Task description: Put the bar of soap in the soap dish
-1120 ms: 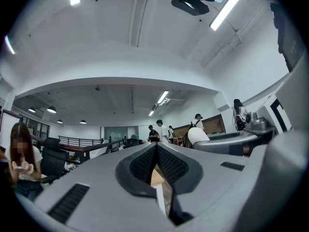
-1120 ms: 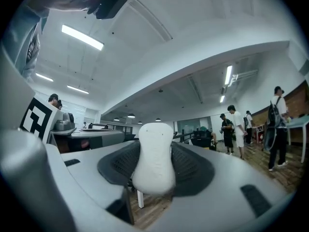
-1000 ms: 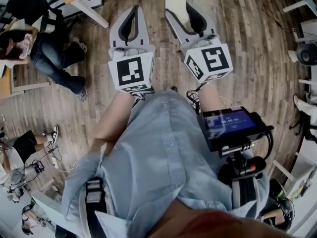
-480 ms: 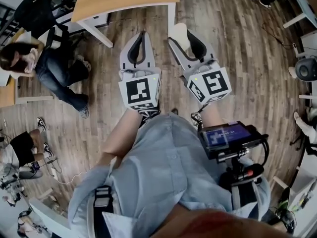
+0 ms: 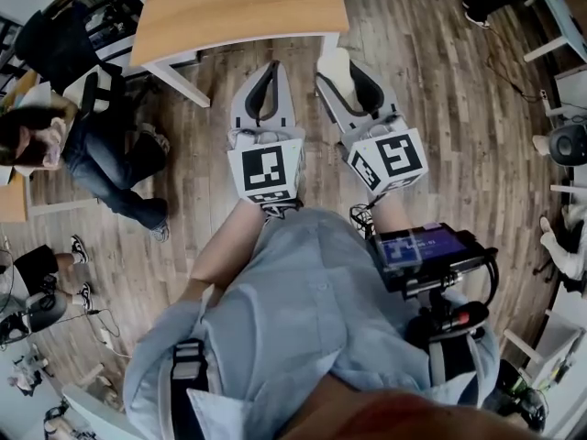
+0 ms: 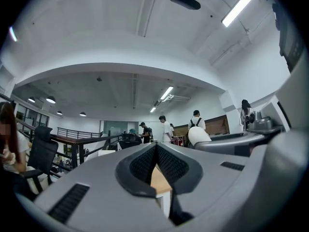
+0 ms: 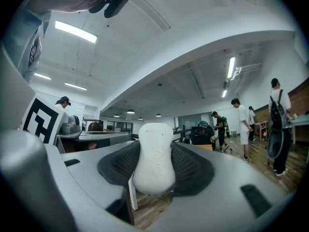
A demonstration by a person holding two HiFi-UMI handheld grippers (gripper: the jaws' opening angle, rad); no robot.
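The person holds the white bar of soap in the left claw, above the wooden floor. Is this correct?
Not quite. The bar of soap is in the right claw, not the left claw; the right gripper view shows it, above the wooden floor.

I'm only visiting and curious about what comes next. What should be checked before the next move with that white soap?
1. Soap gripped: the bar of soap sits between the right gripper jaws, with pads on both sides. Ok.
2. Left gripper free: jaws together, nothing between them. Ok.
3. Soap dish in sight: no view shows it. Not ok.
4. Wooden table ahead of both grippers: whether it is in reach, cannot tell.
5. Seated person off to the left, apart from the grippers. Ok.
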